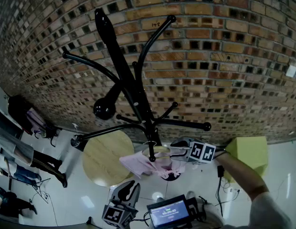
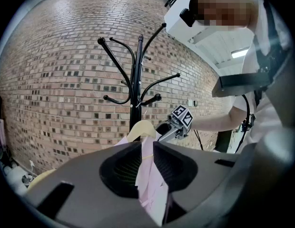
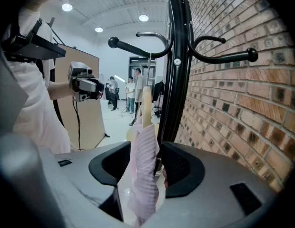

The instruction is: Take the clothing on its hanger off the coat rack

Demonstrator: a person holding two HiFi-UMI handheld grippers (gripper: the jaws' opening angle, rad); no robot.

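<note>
A pink garment (image 1: 148,165) hangs on a wooden hanger (image 1: 157,150) from a low arm of the black coat rack (image 1: 133,94). In the right gripper view the hanger's (image 3: 146,106) hook sits over a rack arm (image 3: 138,49). My right gripper (image 3: 145,160) stands open around the cloth-covered hanger end, with a gap showing at both pads. It reaches in from the right in the head view (image 1: 174,151). My left gripper (image 2: 147,148) comes from below (image 1: 128,187), and the garment's cloth (image 2: 150,184) fills the narrow gap between its jaws.
A brick wall (image 1: 224,56) stands right behind the rack. A round wooden table (image 1: 102,159) sits to the rack's left and a yellow-green block (image 1: 250,151) to its right. A small screen (image 1: 168,213) is near me. People stand at the far left (image 1: 24,161).
</note>
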